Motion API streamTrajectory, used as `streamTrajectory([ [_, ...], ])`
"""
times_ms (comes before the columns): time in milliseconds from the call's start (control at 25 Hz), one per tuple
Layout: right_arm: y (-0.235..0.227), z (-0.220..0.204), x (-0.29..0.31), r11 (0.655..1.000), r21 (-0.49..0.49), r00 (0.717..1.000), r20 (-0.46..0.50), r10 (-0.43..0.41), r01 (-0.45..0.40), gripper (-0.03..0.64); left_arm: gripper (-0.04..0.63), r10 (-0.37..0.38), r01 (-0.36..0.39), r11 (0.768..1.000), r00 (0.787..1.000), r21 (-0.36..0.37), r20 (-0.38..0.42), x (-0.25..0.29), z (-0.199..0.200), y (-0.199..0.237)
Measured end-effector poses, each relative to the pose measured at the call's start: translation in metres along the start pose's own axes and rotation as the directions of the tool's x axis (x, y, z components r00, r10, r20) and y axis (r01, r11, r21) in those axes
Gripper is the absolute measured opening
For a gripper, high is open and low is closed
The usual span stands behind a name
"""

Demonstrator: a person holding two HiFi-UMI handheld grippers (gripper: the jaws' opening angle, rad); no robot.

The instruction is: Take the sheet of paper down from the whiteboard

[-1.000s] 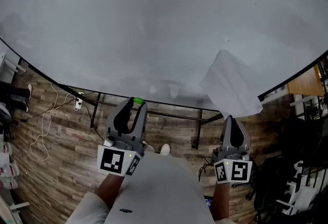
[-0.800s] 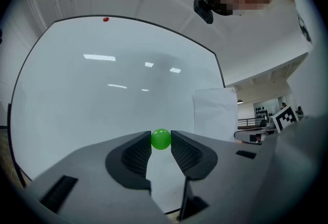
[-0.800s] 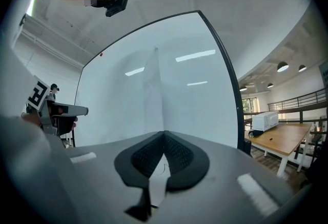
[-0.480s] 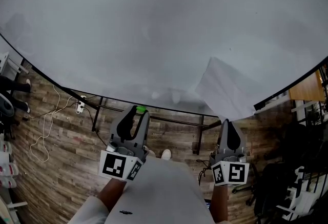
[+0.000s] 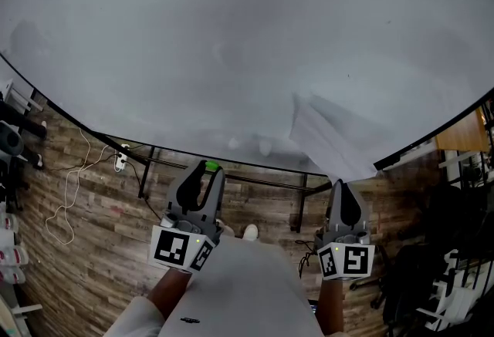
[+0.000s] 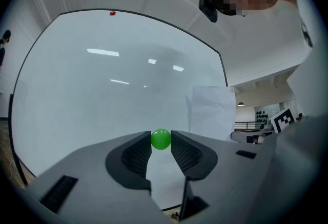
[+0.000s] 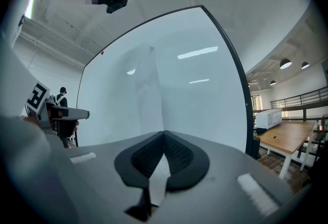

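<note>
Nearest me, the left gripper (image 5: 206,171) pinches a small green ball (image 6: 161,139) between its tips. The right gripper (image 5: 345,183) has its jaws pressed together on the bottom edge of the sheet of paper (image 5: 332,139). The sheet's long axis rises from those jaws towards the whiteboard's (image 5: 193,42) lower right edge. I can't tell whether it touches the board.

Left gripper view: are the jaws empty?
No, the left gripper pinches a green ball between its jaw tips.
</note>
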State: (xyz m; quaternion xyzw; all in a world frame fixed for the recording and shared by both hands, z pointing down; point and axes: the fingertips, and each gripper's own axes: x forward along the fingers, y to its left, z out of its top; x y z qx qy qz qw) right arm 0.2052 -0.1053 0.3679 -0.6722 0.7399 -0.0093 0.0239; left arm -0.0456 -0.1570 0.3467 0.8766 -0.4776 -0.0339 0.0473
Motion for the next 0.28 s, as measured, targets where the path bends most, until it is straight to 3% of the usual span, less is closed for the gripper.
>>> streamTrajectory([
  [280,0.0033,0.0011,0.0036,1.0,0.02,1.0,0.0,0.017,-0.017,0.011,0.121,0.0,0.0,1.0,1.0,0.002,0.004,0.0017,0.0005,0.0003],
])
